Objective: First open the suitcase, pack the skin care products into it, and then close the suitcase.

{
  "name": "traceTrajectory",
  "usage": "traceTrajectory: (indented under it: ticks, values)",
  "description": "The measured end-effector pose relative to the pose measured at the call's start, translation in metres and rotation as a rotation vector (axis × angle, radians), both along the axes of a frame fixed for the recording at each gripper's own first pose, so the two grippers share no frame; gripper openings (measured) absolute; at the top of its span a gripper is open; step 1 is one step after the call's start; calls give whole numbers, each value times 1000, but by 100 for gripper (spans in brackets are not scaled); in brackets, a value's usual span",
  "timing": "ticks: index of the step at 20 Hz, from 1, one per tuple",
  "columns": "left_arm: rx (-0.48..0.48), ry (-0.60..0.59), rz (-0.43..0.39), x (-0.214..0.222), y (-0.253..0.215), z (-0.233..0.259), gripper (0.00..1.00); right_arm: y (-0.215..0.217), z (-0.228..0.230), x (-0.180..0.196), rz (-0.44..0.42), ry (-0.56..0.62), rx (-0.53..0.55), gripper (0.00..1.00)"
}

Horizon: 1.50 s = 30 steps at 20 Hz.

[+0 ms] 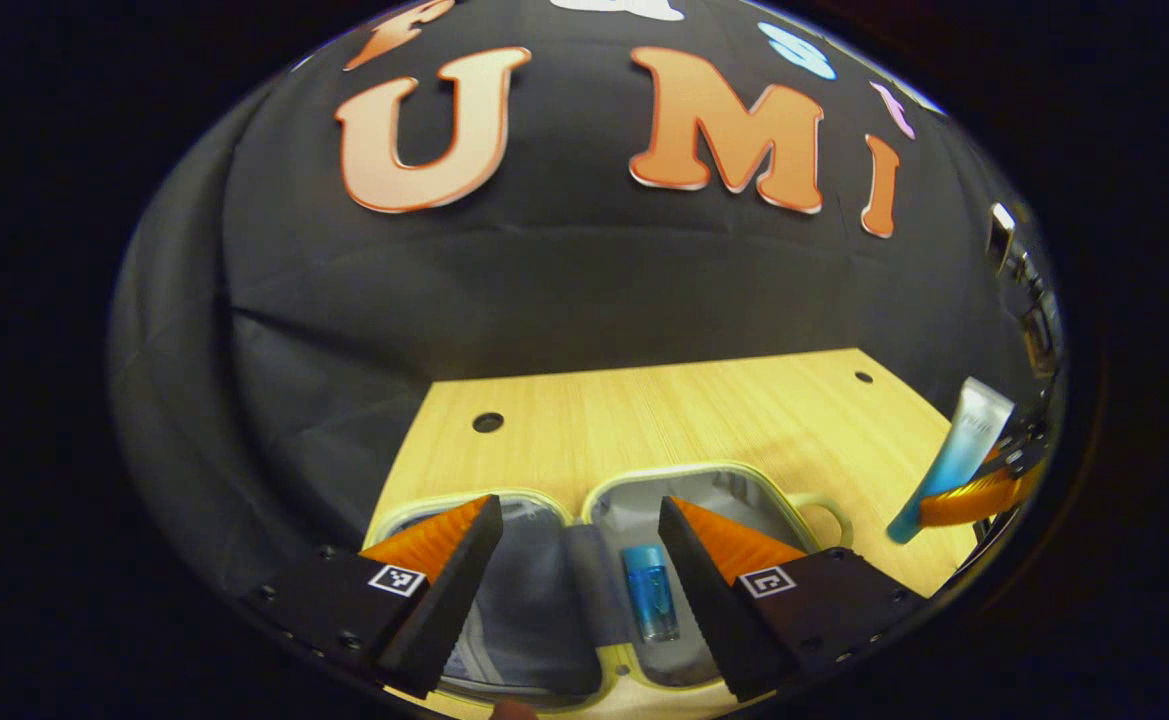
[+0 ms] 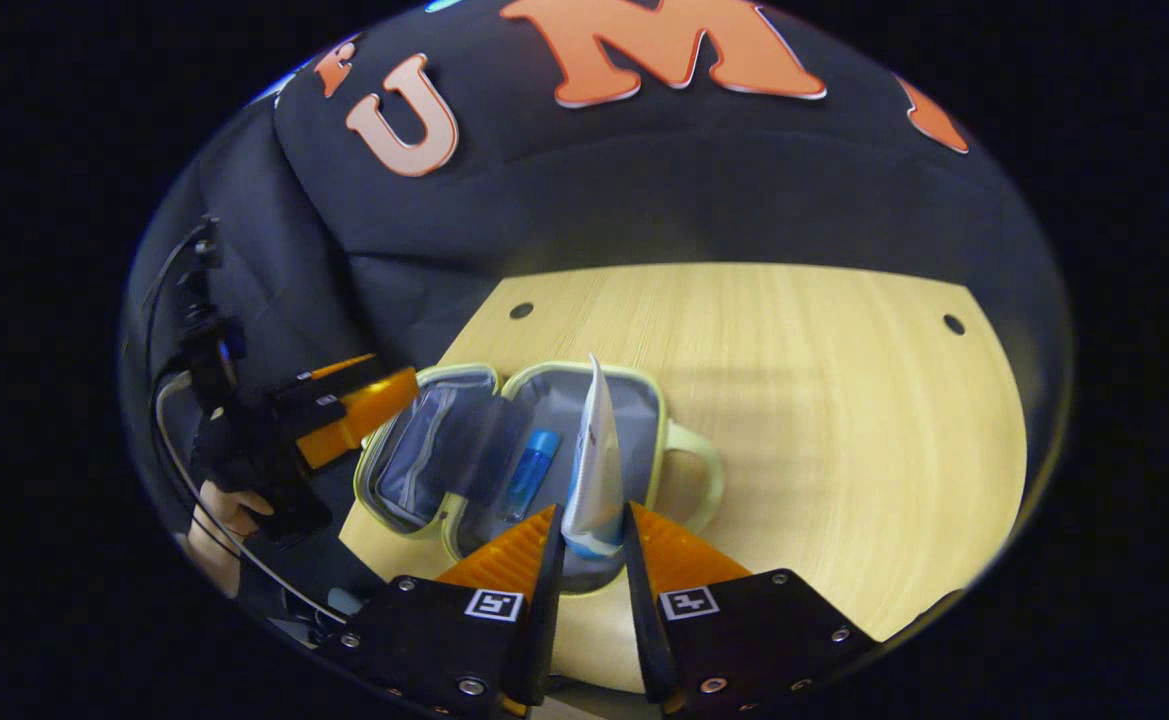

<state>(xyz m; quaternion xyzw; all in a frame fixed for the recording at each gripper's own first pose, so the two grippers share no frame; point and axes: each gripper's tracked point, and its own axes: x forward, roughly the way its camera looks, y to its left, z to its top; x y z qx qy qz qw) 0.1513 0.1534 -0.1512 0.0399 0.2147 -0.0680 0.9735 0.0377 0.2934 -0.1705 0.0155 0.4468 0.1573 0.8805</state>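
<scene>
A small pale-green suitcase (image 1: pixel 724 472) lies open on the wooden table, grey lining up, and shows again as the suitcase (image 2: pixel 650 400) in the right gripper view. A small blue bottle (image 1: pixel 648 590) rests in its right half, seen also as the blue bottle (image 2: pixel 529 472). My left gripper (image 1: pixel 576 590) hangs open just above the case, nothing between its fingers. My right gripper (image 2: pixel 589 545) is shut on a white-and-blue tube (image 2: pixel 592 470), held upright over the case's near edge. In the left gripper view that tube (image 1: pixel 956 455) hangs above the table at far right in the right gripper (image 1: pixel 979 495).
The wooden table (image 2: pixel 824 400) has small round holes near its far corners. A looped handle (image 2: pixel 704 470) sticks out of the case's right side. A hand (image 2: pixel 219 525) holds the left gripper (image 2: pixel 344 415) at the table's left edge, with cables (image 2: pixel 169 400) behind.
</scene>
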Motion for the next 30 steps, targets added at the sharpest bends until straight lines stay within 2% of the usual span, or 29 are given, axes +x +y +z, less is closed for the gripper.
traceTrajectory:
  ticks: [4, 10, 11, 12, 17, 19, 20, 21, 22, 26, 27, 30]
  values:
    - [6, -72, 76, -19, 48, 20, 98, 24, -40, 1, 47, 182, 6, 36]
    - [11, -80, 174, -43, 100, 19, 98, 47, -107, 30, -7, 321, -24, 36]
    - [6, -67, 190, -46, 105, 15, 98, 45, -114, 32, -18, 344, -32, 31]
    - [4, -56, 204, -49, 111, 11, 98, 46, -122, 34, -26, 361, -38, 36]
    - [-8, -29, 248, -62, 131, 0, 98, 47, -142, 37, -57, 383, -74, 36]
    - [-18, -25, 260, -65, 134, -3, 98, 46, -144, 37, -60, 385, -83, 39]
    - [-26, -22, 262, -66, 134, -3, 98, 46, -142, 37, -64, 381, -82, 34]
    - [-30, -22, 264, -67, 135, -4, 98, 48, -142, 40, -67, 366, -82, 43]
    - [-31, -20, 265, -67, 136, -5, 98, 49, -144, 42, -71, 358, -77, 45]
    - [-37, -19, 275, -69, 140, -6, 98, 54, -133, 40, -58, 325, -64, 88]
    - [-41, -18, 281, -68, 142, -7, 98, 55, -129, 38, -51, 309, -65, 95]
    - [-60, -15, 321, -74, 150, -8, 98, 65, -112, 39, -23, 246, -20, 95]
